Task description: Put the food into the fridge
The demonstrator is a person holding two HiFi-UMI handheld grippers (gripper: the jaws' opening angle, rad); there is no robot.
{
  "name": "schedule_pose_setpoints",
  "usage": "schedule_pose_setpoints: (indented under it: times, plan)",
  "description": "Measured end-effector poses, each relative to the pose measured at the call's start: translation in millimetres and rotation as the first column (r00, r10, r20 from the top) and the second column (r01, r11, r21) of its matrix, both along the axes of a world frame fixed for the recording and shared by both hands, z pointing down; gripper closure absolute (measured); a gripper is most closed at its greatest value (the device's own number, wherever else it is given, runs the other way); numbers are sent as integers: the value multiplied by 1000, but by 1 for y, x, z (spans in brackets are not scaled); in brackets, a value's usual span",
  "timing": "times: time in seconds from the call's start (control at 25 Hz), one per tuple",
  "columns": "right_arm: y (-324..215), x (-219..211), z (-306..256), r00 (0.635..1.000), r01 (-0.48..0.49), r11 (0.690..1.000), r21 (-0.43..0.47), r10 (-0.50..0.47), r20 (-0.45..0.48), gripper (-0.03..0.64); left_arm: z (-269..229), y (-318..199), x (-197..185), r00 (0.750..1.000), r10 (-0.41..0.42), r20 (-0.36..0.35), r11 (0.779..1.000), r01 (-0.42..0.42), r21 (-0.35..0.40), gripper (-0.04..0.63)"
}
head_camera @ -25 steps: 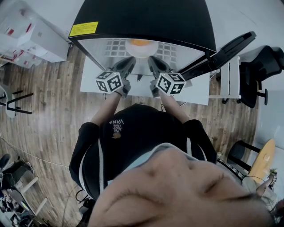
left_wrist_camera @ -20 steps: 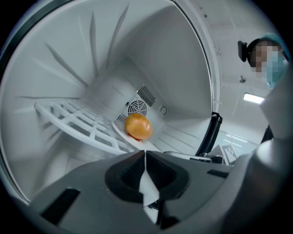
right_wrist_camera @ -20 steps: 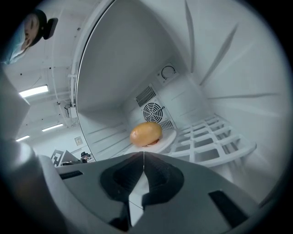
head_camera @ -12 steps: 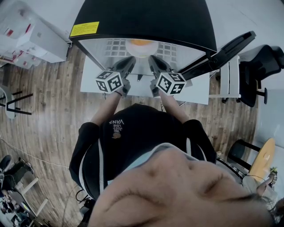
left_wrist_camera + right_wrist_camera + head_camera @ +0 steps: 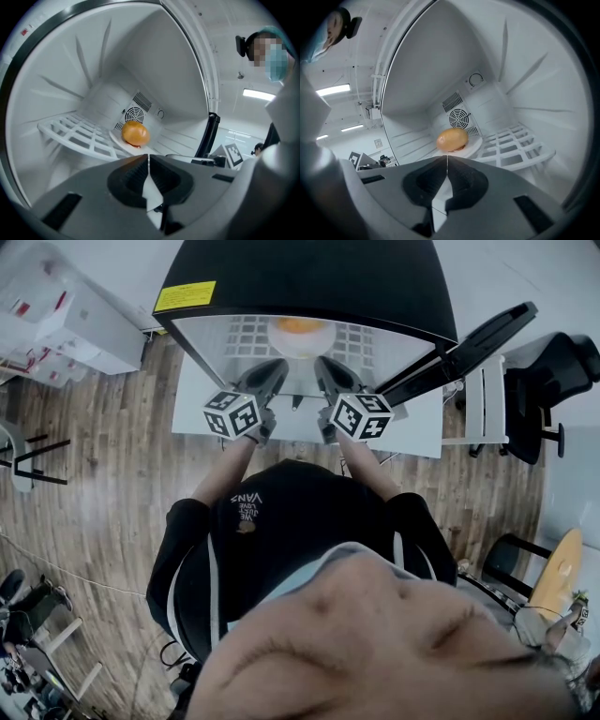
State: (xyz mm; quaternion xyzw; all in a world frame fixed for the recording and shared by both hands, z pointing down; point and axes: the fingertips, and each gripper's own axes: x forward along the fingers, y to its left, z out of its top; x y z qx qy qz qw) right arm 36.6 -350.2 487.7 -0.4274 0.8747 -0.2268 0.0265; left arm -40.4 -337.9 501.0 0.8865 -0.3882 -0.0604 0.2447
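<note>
While both stay put, the left gripper [image 5: 148, 157] and right gripper [image 5: 447, 157] are clenched empty; the bun [image 5: 135, 133] sits plated inside the fridge [image 5: 300, 277], seemingly delivered.

Golden-orange bun [image 5: 452, 139] on a white plate [image 5: 476, 142]; fridge [image 5: 300, 277] black outside, white inside; yellow label [image 5: 185, 297].
</note>
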Motion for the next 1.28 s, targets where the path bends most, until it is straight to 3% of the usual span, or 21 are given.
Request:
schedule_pose_setpoints:
  times: [0.52,1.28]
  plan:
    - [23,-4,-10,1000,-12,999,33,12,-2,604,-10,24,-8,999,-5,38,999,3,49,571]
    - [77,-10,-21,999,-34,998,50,35,-23,604,-18,76,-15,998,25,50,998,-28,60,571]
